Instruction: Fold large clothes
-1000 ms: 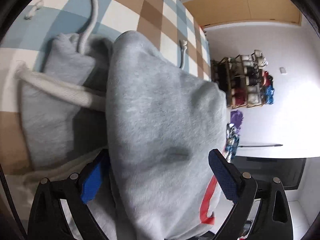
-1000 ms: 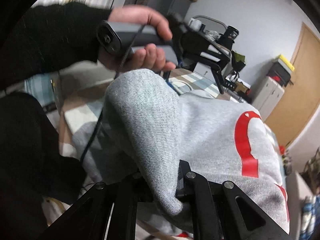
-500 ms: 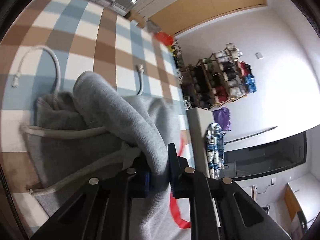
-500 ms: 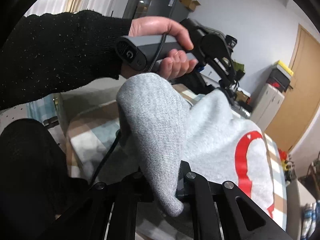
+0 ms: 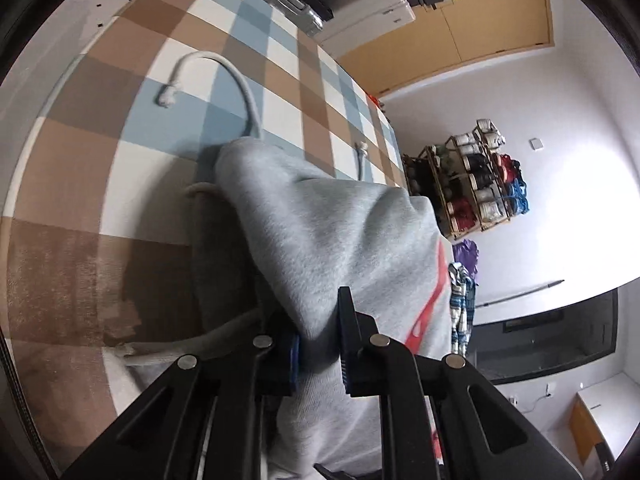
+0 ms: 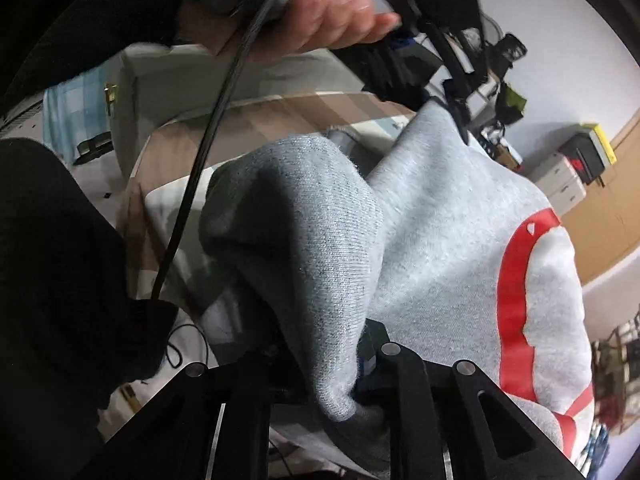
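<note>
The left gripper (image 5: 318, 340) has its fingers (image 5: 350, 344) pressed tight on a fold of the grey hoodie (image 5: 332, 240), the cloth bunched into a narrow neck between the blue-lined pads and spilling out in front of them and below. From that pinch the fabric rises into a raised ridge that runs away from the fingers and ends in a rounded corner over the hood part, which lies flat on the checked cloth (image 5: 132, 128) — brown, blue and white squares — covering the desk. A pale drawstring (image 5: 240, 88) curls out across the checks beyond the hoodie, and a second cord end lies near the far edge.

The right gripper (image 6: 334, 364) holds another fold of the hoodie between its fingers; its jaws are opening, yet the cloth there is pinched and hangs down past the fingertips in a small rounded lobe. Above the fingers the fold stands up in a hump, and to the right the body of the garment spreads out, showing a red print (image 6: 516, 280).

Further off in the right wrist view, a hand (image 6: 320, 28) in a black sleeve grips the other tool's handle, its black cable (image 6: 208, 144) trailing down.
</note>
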The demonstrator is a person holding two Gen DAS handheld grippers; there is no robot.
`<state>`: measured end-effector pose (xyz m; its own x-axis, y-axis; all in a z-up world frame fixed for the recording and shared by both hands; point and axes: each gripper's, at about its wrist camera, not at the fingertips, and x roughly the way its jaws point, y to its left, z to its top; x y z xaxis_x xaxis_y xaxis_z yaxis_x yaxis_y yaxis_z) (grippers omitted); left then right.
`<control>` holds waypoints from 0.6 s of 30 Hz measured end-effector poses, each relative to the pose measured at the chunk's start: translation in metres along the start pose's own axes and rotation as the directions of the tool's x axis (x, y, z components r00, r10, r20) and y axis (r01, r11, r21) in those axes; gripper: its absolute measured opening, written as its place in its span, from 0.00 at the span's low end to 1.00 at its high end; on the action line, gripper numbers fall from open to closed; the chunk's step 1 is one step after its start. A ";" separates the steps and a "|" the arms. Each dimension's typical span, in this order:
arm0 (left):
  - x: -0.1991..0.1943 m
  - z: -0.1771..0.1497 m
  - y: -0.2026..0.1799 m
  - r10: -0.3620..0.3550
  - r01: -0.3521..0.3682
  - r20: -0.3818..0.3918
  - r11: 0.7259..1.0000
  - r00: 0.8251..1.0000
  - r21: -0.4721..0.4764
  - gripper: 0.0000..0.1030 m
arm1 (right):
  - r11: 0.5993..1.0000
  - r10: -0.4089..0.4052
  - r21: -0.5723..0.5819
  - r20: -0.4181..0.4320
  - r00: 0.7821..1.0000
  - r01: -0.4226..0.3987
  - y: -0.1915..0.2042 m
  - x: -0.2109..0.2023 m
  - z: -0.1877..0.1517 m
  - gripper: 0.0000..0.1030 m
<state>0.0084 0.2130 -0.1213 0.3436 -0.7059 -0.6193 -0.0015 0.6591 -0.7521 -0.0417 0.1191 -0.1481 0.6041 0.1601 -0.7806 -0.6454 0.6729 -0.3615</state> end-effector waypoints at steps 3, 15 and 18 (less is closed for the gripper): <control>0.003 0.000 0.003 0.022 -0.021 0.004 1.000 1.000 -0.017 0.10 | 0.976 0.176 0.130 -0.022 0.984 -0.172 -0.023 -0.003 0.001 0.37; 0.011 -0.003 0.025 0.113 -0.114 -0.011 0.985 0.993 -0.132 0.38 | 0.387 0.783 0.389 0.341 0.521 -0.836 -0.120 -0.041 -0.032 0.79; 0.007 -0.005 0.012 0.163 -0.165 -0.022 0.983 0.986 -0.084 0.38 | 0.268 0.745 0.372 0.504 0.437 -0.888 -0.173 -0.059 -0.054 0.91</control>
<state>0.0065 0.2150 -0.1356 0.3182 -0.5942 -0.7387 -0.1372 0.7421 -0.6561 0.0090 -0.0454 -0.0671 0.0184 0.9354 -0.3531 -0.5359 0.3074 0.7863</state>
